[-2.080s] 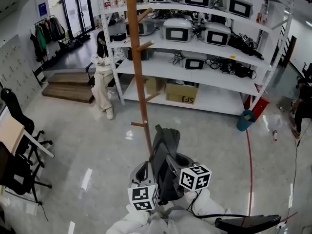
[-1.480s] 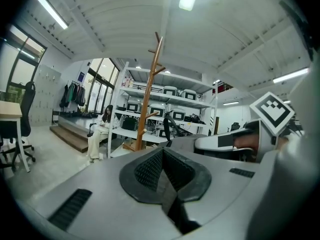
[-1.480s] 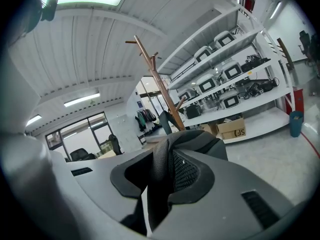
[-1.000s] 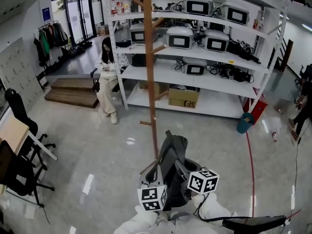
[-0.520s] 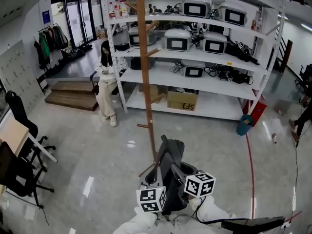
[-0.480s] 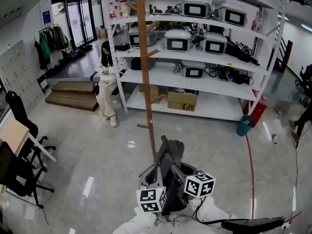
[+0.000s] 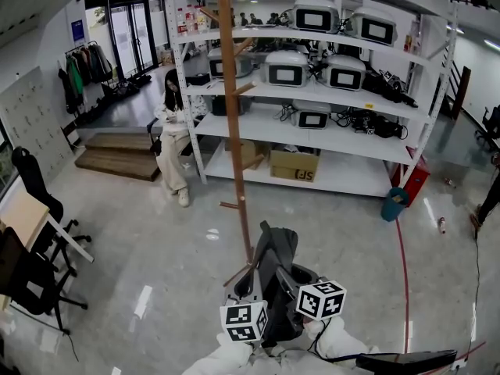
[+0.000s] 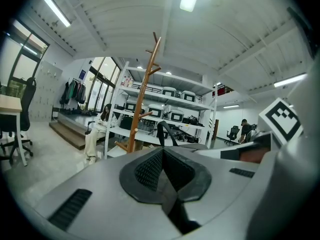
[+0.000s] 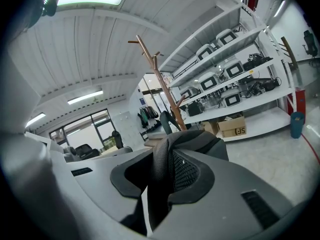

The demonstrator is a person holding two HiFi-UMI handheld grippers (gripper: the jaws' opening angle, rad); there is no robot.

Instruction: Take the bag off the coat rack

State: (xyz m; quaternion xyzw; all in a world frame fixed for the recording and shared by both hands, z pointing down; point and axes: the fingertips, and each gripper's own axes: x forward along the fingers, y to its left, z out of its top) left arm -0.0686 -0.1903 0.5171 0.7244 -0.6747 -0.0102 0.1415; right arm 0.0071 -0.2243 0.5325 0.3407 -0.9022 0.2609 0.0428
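A dark grey bag hangs between my two grippers, low and close in front of me, beside the foot of the wooden coat rack. None of the rack's upper pegs carries it; whether it touches the pole I cannot tell. My right gripper is shut on a fold of the bag's mesh fabric. My left gripper has its pads together, and a thin black strap rises from their tips. In the head view the left gripper and the right gripper flank the bag.
White shelving with machines and boxes stands behind the rack. A person sits at its left end, near wooden steps. Office chairs and a desk line the left. A teal bin stands at the right.
Both grippers and the bag stay in nearly the same place in front of me. Only the head view has shifted a little, so the rack's pole stands slightly more to the left.
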